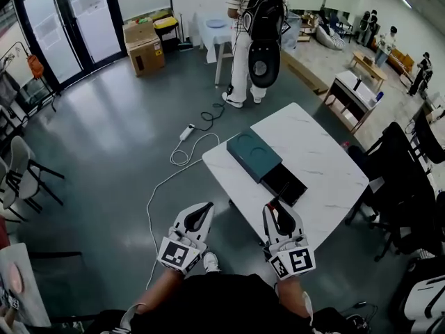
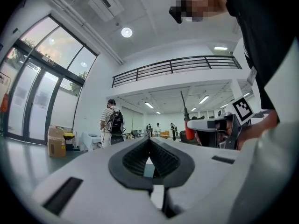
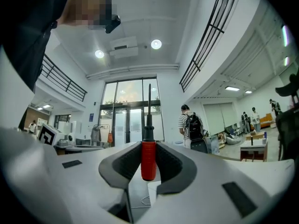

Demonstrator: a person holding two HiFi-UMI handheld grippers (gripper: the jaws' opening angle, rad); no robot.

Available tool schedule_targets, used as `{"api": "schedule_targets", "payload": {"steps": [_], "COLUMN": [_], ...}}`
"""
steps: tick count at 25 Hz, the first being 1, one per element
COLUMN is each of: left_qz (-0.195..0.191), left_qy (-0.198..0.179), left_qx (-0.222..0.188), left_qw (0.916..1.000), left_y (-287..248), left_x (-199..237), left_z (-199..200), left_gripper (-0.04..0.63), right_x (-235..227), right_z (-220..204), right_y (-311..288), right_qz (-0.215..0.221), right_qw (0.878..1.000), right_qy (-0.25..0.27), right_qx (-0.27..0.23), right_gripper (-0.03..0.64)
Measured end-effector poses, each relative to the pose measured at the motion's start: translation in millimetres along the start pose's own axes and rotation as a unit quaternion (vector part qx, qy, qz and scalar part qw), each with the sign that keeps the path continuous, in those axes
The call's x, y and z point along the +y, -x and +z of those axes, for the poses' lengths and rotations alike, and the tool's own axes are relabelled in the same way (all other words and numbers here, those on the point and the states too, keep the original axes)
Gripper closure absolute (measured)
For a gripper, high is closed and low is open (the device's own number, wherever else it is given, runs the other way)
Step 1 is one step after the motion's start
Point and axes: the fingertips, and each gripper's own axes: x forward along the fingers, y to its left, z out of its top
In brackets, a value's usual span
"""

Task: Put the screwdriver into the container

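Note:
My right gripper is shut on a screwdriver with a red handle, its black shaft pointing up and away from the jaws. It hovers over the near edge of the white marble table. Just ahead of it lies the container, a dark teal box with a black tray slid out toward me. My left gripper hangs over the floor left of the table, its tips together and nothing between them. In the left gripper view the screwdriver also shows at the right.
A person with a black backpack stands beyond the table's far end. A white power cable runs across the grey floor. Black chairs crowd the table's right side, and a cardboard box sits by the glass doors.

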Motion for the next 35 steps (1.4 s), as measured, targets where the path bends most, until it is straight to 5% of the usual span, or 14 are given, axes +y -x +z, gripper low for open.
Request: {"api": "schedule_targets", "payload": {"steps": [5, 15, 27, 35], "left_qz": [-0.039, -0.120, -0.161, -0.157], "left_qy": [-0.002, 0.007, 0.029, 0.004], "left_qx": [-0.017, -0.011, -0.012, -0.025], "left_qw": [0.9991, 0.9927, 0.9865, 0.9874], "left_y": [-14.4, -66.3, -160.3, -210.6], "left_x": [24.6, 4.4, -2.7, -11.7], "left_z": [-2.4, -13.5, -12.9, 3.5], "left_gripper": [0.591, 0.589, 0.591, 0.591], "right_x": [0.6, -46.9, -126.4, -164.5], "right_z": [3.3, -10.0, -24.9, -1.0], "right_y": [-9.0, -6.0, -23.2, -34.3], "right_qz": [-0.039, -0.111, -0.149, -0.153], "right_qw": [0.999, 0.993, 0.988, 0.986], "right_qy": [0.008, 0.028, 0.033, 0.059], "right_qx": [-0.011, 0.011, 0.026, -0.001], "right_gripper": [0.509, 0.509, 0.509, 0.509]}}
